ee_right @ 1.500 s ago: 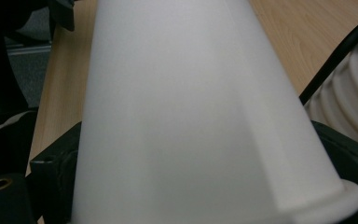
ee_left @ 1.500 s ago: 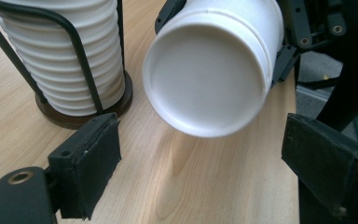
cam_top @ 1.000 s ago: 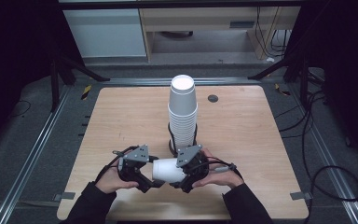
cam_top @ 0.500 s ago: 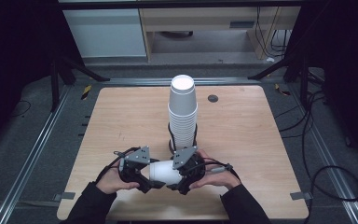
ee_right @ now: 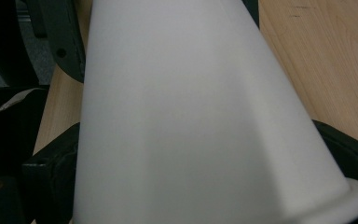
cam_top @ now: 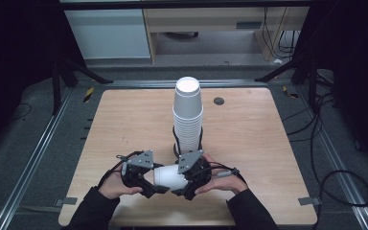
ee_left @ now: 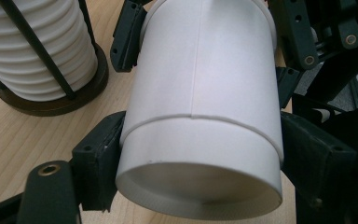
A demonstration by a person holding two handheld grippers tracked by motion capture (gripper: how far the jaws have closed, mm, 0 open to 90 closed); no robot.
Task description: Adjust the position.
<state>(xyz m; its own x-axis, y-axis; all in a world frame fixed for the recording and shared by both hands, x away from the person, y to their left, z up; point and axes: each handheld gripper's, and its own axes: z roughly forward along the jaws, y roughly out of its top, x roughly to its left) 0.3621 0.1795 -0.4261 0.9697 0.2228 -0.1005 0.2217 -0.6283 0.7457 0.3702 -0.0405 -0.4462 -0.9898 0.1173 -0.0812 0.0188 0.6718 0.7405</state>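
Pinching one white paper cup sideways above the table's near edge, left gripper — jaws just closing — and right gripper both grip it; overtight squeezing could crumple it.

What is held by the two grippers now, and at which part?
A white paper cup, lying sideways: the left gripper, whose jaws have just been closing, clamps its narrow base end; the right gripper clamps near its rim.

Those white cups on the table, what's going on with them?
A person holds a white paper cup on its side between two handheld grippers. The left gripper has just been closing on its narrow end; the right gripper clamps the rim end. A tall cup stack stands behind on the wooden table.
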